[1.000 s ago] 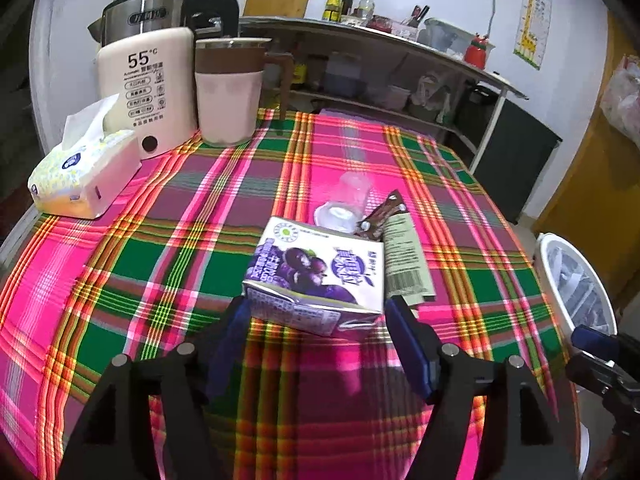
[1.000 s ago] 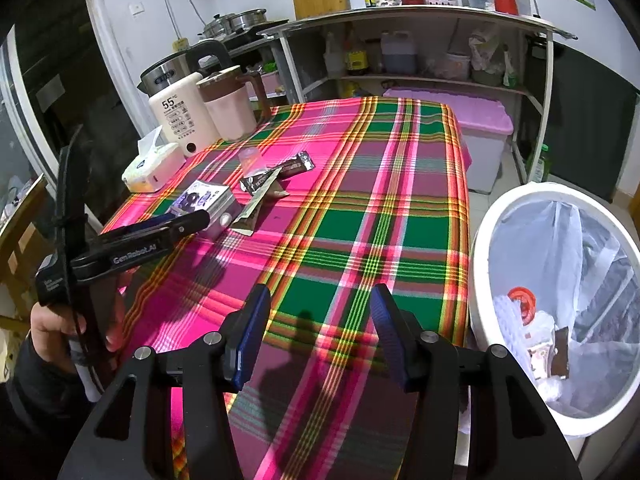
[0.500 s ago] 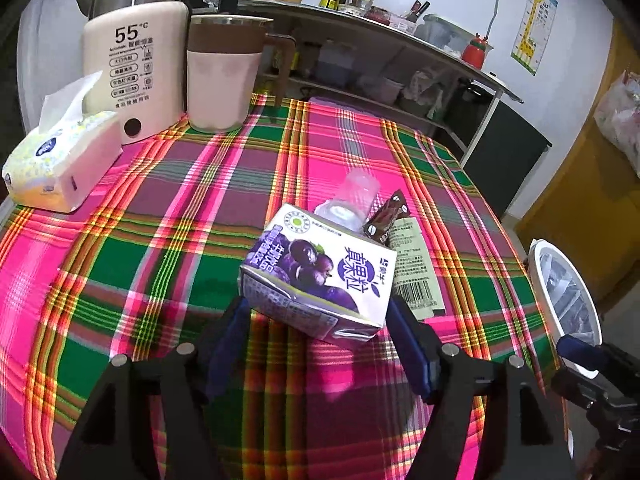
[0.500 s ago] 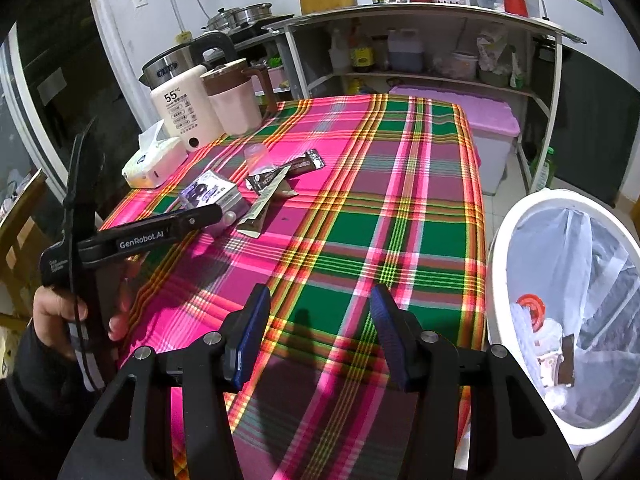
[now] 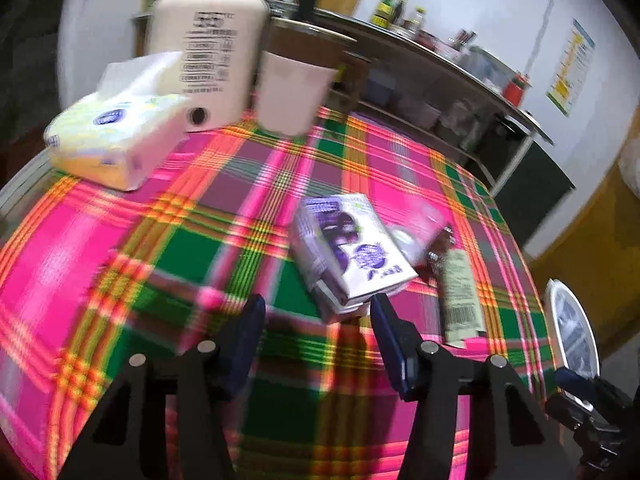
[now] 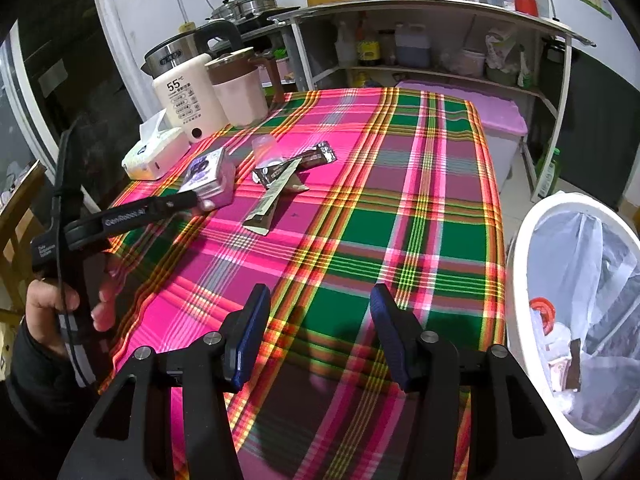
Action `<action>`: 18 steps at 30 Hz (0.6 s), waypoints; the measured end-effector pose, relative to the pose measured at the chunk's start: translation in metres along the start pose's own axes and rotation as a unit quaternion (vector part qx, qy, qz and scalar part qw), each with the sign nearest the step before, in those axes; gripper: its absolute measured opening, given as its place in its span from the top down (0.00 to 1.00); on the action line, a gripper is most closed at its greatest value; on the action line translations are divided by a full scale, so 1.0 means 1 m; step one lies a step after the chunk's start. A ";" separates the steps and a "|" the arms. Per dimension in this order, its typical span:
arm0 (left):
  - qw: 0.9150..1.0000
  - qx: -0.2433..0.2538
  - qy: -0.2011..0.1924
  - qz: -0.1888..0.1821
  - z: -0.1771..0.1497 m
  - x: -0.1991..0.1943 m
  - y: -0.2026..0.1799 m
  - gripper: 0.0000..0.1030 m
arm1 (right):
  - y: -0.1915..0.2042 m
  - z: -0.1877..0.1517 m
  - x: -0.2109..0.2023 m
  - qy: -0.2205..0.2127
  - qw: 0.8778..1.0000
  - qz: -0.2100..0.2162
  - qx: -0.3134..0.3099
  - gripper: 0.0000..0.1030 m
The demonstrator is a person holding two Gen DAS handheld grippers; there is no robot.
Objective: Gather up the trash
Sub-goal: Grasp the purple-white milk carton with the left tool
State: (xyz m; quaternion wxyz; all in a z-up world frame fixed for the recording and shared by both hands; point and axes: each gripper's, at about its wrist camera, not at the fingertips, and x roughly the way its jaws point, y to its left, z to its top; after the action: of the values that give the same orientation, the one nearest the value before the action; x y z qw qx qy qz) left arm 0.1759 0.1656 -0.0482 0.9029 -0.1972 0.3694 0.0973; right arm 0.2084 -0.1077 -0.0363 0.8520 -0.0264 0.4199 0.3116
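The left gripper [image 5: 318,314] is released, its blue pads spread wide just short of the purple juice carton [image 5: 352,258]. The carton lies on its side on the plaid desk [image 6: 400,216], skewed, its near end close to the right-hand pad; whether they touch I cannot tell, as the left wrist view is blurred. From the carton, at about 3 o'clock, lie a brown snack wrapper [image 5: 440,248] and a long pale sachet [image 5: 460,296], with a clear plastic cup [image 6: 266,150] just behind them. At about 10 o'clock from the carton sits a tissue pack [image 5: 116,140], and beyond it a cream water heater [image 5: 204,52] and a pink jug [image 5: 296,88].

The right gripper [image 6: 318,330] hangs open over the near edge of the desk, grasping nothing. At about 3 o'clock from it, off the desk's edge, stands a white bin [image 6: 516,280] lined with a clear bag, with some rubbish already inside.
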 end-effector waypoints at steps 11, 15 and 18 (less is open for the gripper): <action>1.000 0.024 -0.006 -0.016 0.007 0.007 -0.029 0.38 | 0.003 0.002 0.003 0.000 1.000 0.001 -0.003 0.49; 1.000 0.024 -0.002 -0.004 0.014 0.019 -0.039 0.38 | 0.002 0.004 0.004 0.000 1.000 -0.002 -0.001 0.49; 1.000 0.015 0.008 0.013 0.018 0.029 -0.039 0.38 | 0.001 0.005 0.006 0.000 1.000 -0.002 0.001 0.49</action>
State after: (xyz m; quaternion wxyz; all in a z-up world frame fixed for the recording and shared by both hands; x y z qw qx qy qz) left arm 0.2205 0.1393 -0.0456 0.9014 -0.1799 0.3802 0.1023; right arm 0.2137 -0.1022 -0.0370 0.8526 -0.0267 0.4202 0.3095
